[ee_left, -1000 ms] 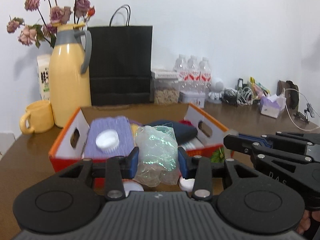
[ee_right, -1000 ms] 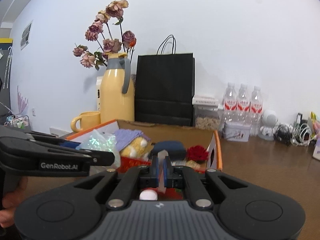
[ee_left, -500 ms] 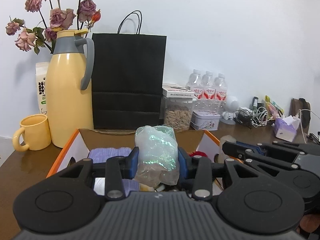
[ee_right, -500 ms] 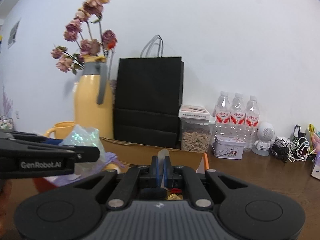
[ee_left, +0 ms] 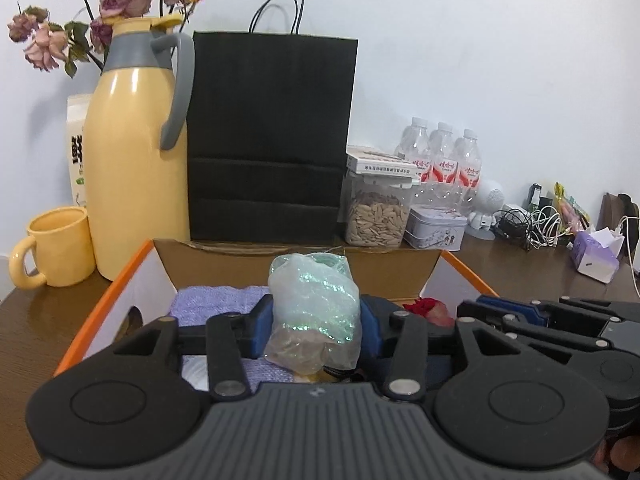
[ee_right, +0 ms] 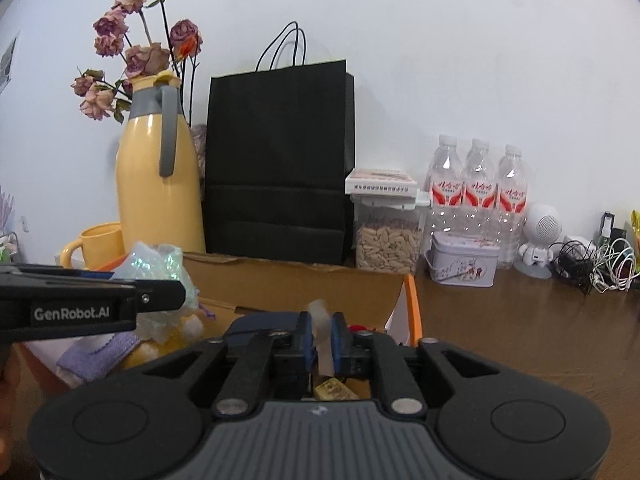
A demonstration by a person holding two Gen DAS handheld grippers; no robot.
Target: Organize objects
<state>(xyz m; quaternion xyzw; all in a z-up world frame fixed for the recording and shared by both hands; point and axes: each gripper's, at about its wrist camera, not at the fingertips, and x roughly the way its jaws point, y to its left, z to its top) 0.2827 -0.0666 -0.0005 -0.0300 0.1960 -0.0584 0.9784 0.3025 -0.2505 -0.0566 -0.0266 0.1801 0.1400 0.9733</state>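
Left gripper: the left gripper (ee_left: 316, 330) had just been opening; the crinkled clear bag (ee_left: 314, 312) with iridescent filling stood between its blue pads, and whether those pads pressed on it could not be told.
Right gripper: the right gripper (ee_right: 320, 338) had just been opening by a small amount, its jaws narrow, with a pale blurred scrap (ee_right: 322, 334) between the pads; its blur suggested it was slipping free.
Change in view: a second earlier both grippers looked at the cardboard box (ee_left: 296, 258) from outside its near edge; now both sat over its interior, with the box's far wall just ahead of them.
Where the things were: the bag hung over the box, above the purple knitted cloth (ee_left: 218, 298); the scrap was over the box's right part, above a small gold-wrapped piece (ee_right: 334, 390); a red rose head (ee_left: 424, 306) lay near the right wall.
Surroundings: the yellow jug (ee_left: 136, 168) of dried flowers, yellow mug (ee_left: 54, 246), black paper bag (ee_left: 272, 136) and seed jar (ee_left: 378, 216) stood on the worktop (ee_left: 532, 276) behind the box, untouched.
Meaning for the task: both items appeared to be at the drop-off point; the release looked under way, so this pair seemed nearly stowed.
Risk: the light bag might cling to a pad rather than fall.
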